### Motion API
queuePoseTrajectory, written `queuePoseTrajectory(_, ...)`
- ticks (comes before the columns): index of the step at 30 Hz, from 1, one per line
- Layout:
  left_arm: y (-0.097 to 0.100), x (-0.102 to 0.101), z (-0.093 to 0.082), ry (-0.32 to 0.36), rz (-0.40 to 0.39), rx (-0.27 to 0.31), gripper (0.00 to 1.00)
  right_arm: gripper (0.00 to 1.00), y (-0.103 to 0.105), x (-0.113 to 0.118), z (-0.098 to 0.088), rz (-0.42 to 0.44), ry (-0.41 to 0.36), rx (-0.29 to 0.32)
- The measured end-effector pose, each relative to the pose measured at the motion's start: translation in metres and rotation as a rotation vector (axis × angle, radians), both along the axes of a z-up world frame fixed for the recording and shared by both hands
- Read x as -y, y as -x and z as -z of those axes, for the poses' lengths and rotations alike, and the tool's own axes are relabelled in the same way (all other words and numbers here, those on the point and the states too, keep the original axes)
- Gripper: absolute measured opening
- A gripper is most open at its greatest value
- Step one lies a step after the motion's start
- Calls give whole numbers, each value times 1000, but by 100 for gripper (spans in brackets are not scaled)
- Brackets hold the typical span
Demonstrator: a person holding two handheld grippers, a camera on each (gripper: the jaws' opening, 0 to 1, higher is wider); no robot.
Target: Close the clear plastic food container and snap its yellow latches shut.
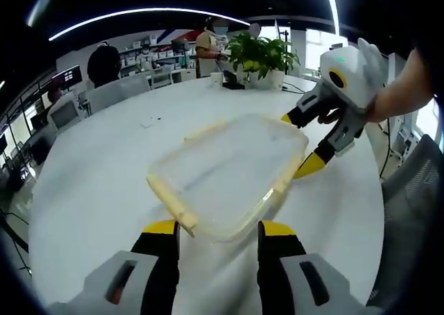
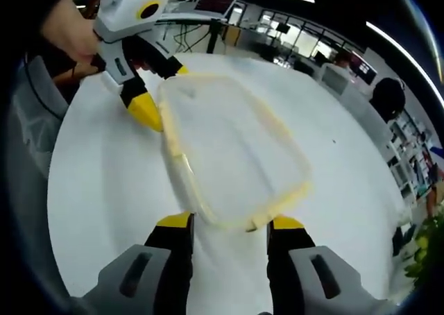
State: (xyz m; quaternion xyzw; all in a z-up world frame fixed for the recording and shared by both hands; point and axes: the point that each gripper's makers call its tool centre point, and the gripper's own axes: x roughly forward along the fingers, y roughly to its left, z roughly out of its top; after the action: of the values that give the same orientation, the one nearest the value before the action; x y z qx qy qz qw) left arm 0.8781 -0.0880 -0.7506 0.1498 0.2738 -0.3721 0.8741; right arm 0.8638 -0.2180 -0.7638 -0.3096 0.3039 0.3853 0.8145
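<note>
Each gripper is showing the same build: the left gripper (image 1: 218,226) is wearing two black jaws capped with yellow tips, rising from pale grey housings with dark oblong slots. The right gripper (image 2: 229,222) is looking identical in its own view. Seen from across the table, its body is showing as a white rounded shell carrying a small green light, with black jaw arms ending in yellow wedge-shaped tips. The hand (image 1: 386,107) gripping it is showing no sleeve.

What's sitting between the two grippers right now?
The clear plastic food container with its yellow latches lies between the left gripper and right gripper on the white table, as the left gripper view shows.
</note>
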Motion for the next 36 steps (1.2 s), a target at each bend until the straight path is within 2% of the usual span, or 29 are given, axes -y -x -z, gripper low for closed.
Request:
queuePoseTrajectory(9, 0, -3, 0, 14, -26, -19, 39, 37, 3, -2, -2, 5, -18, -10)
queuePoseTrajectory(17, 3, -7, -10, 55, -74, -32, 44, 42, 9, 4, -9, 40, -42, -17)
queuePoseTrajectory(25, 31, -18, -29, 56, -81, -11, 46, 47, 22, 11, -30, 110, -105, -17)
queuePoseTrajectory(36, 66, -40, -57, 104, -191, 12, 51, 52, 46, 22, -60, 226, -207, -22)
